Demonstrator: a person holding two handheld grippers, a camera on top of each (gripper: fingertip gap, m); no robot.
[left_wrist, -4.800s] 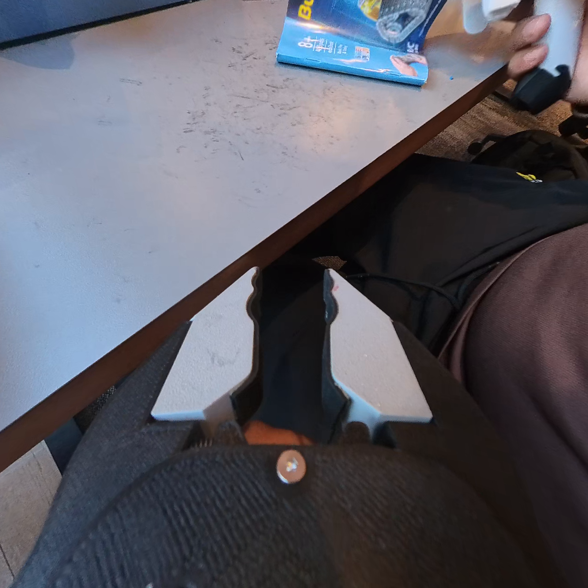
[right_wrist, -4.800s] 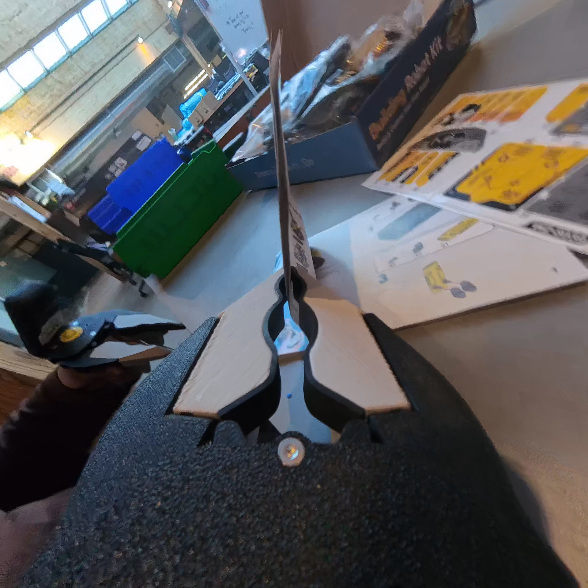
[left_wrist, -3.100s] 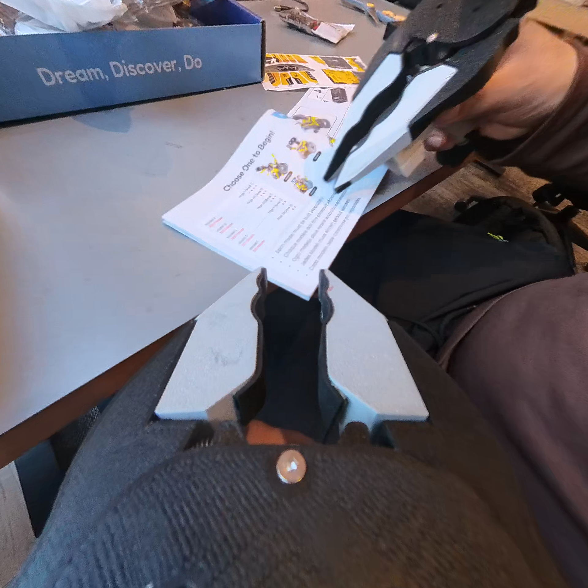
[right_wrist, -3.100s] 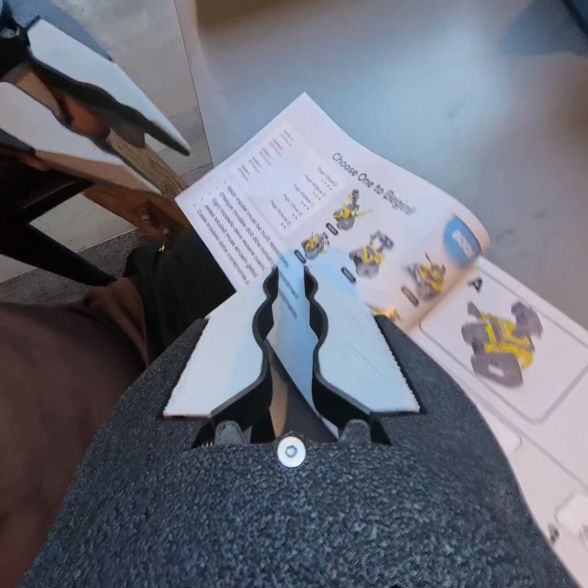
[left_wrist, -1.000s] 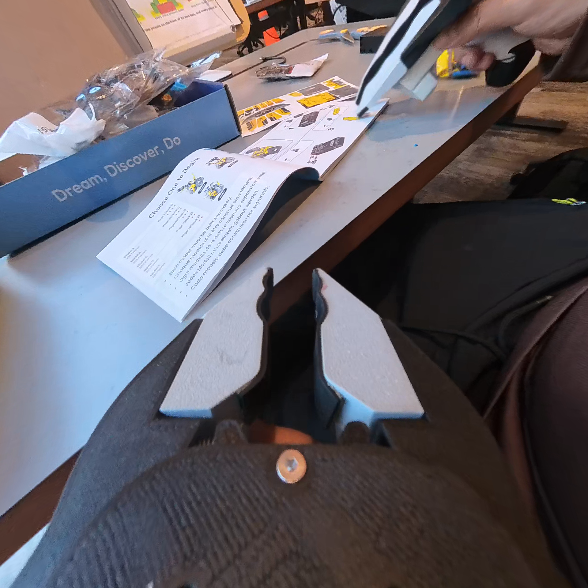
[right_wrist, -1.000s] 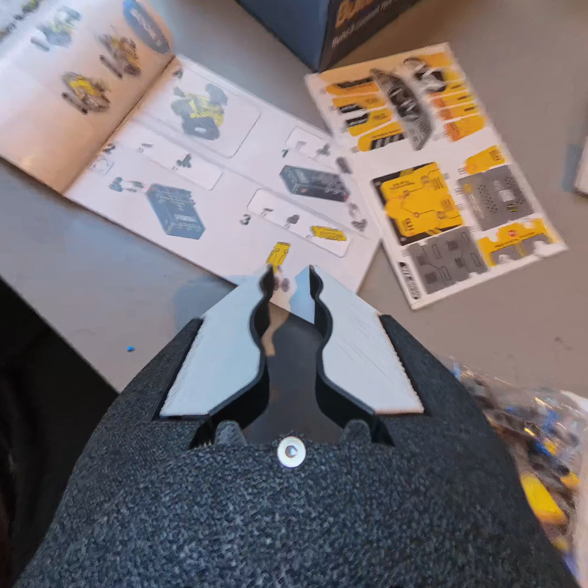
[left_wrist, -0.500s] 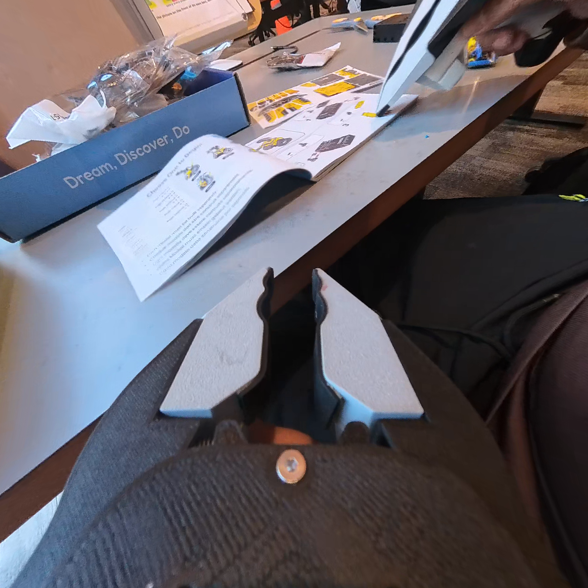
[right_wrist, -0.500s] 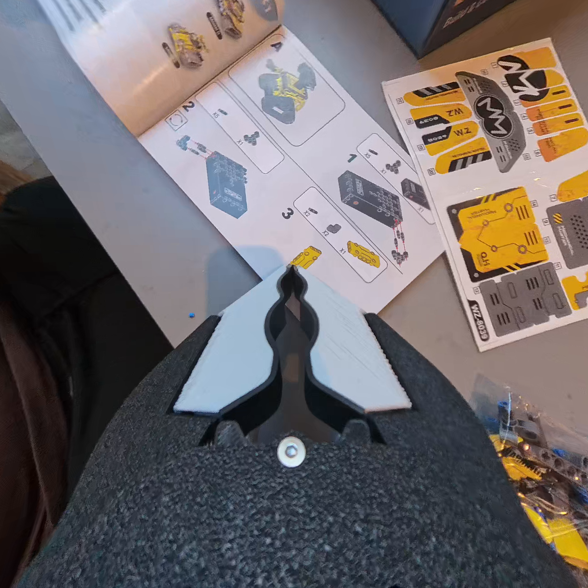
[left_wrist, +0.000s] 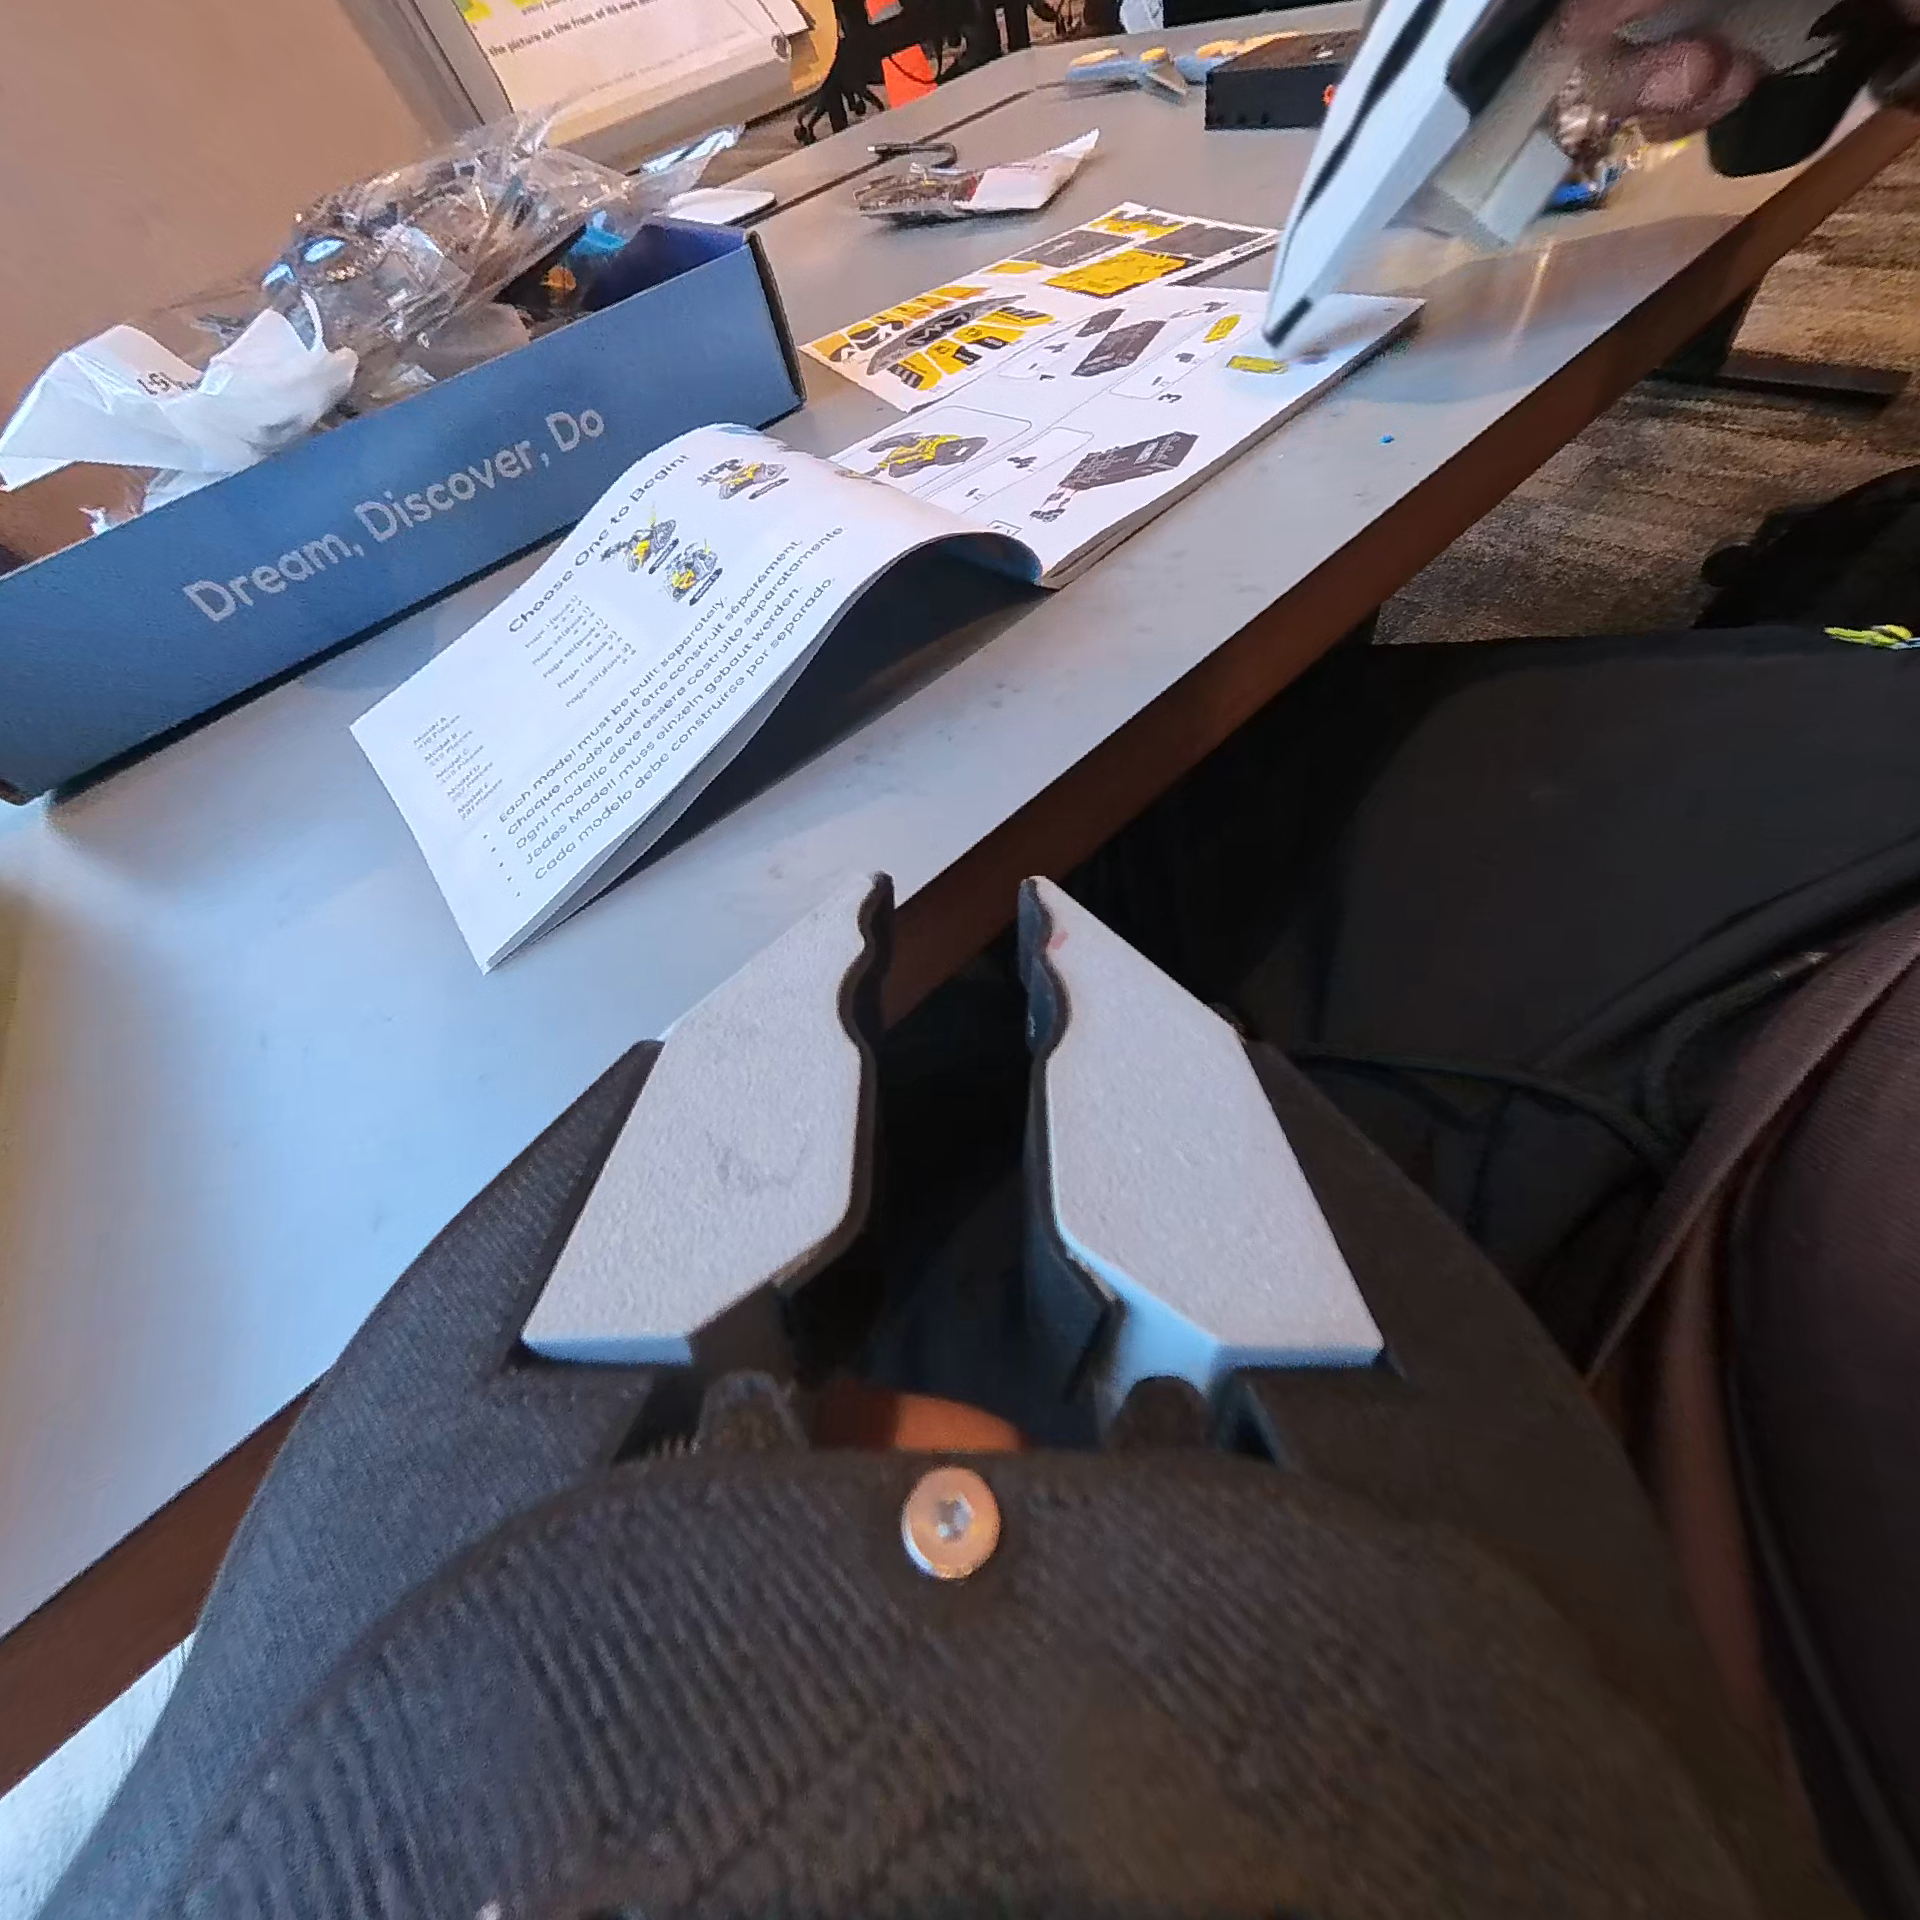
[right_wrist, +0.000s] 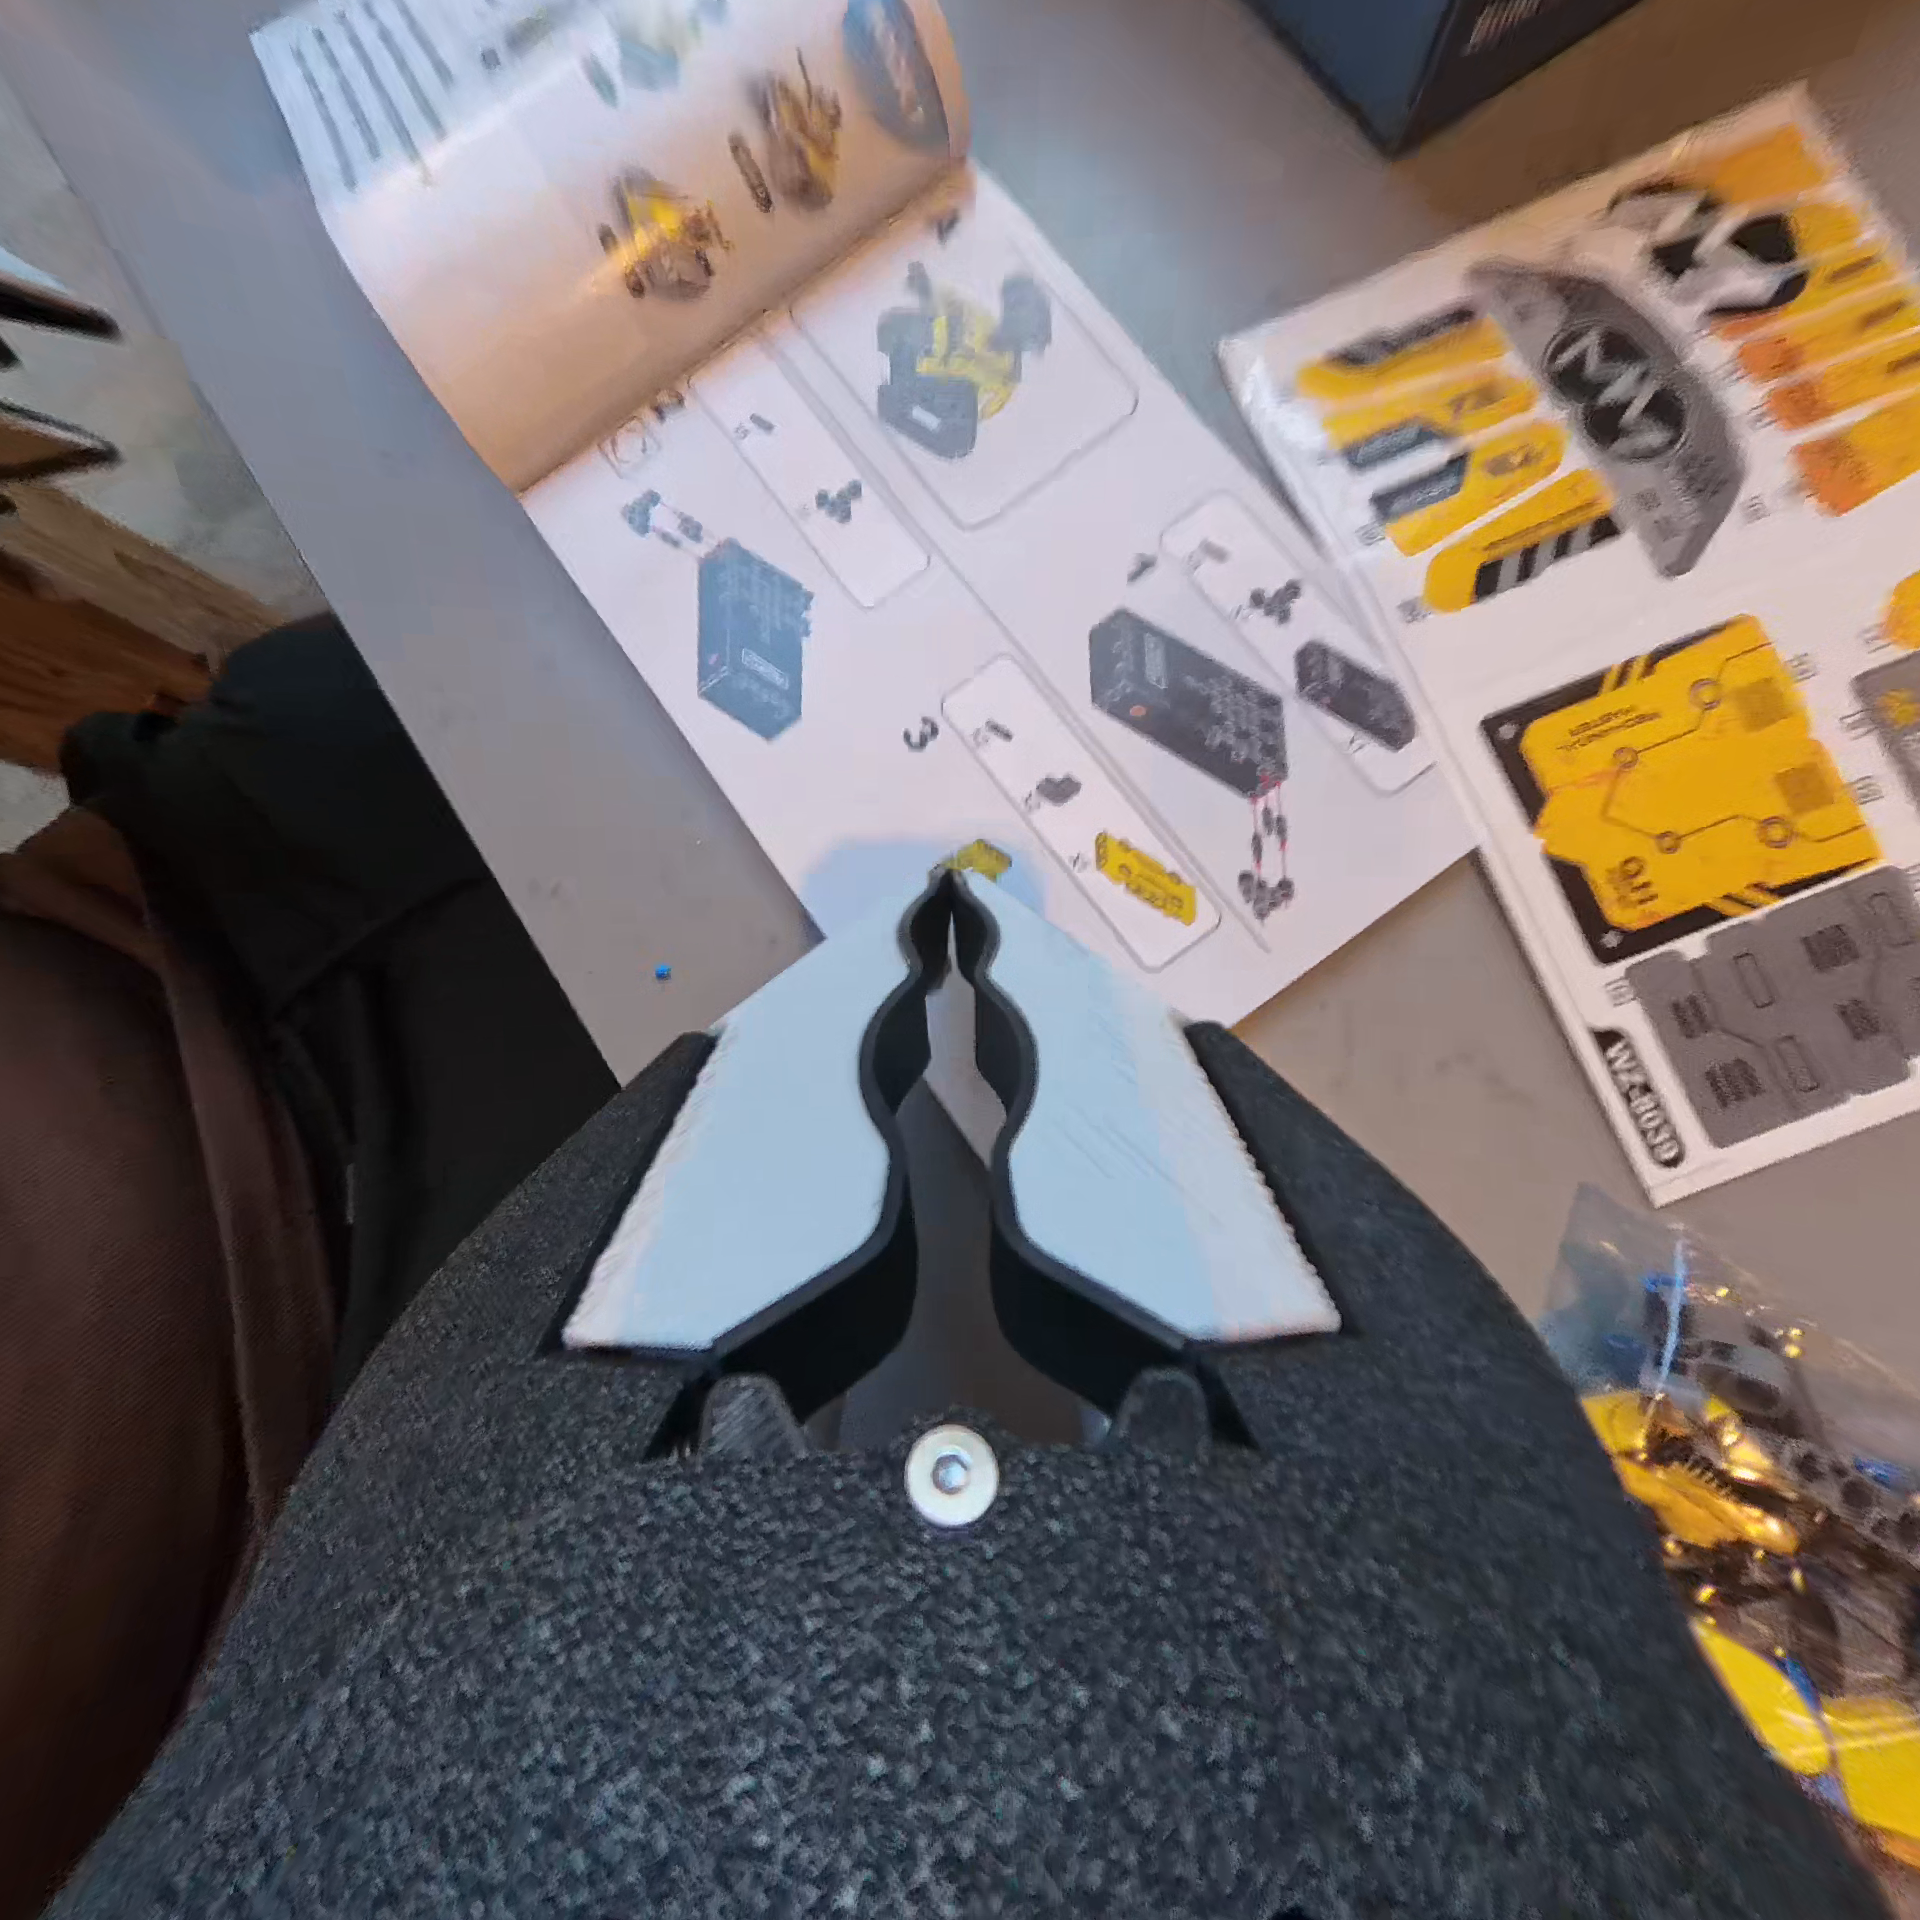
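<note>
Booklet (left_wrist: 790, 582) pages are lying open near the front edge of the grey desk (left_wrist: 208, 1091), printed with text lines and yellow-and-black model drawings. The right tongs (right_wrist: 951, 883), tips closed together and holding nothing, are pressing down on the near corner of its flat right page. The left tongs (left_wrist: 951, 914), fingers apart and empty, are hovering low at the desk's edge, above the person's lap. A yellow sticker sheet (right_wrist: 1662, 623) is lying just beside the booklet, a lettered blue box (left_wrist: 416, 499) behind it.
</note>
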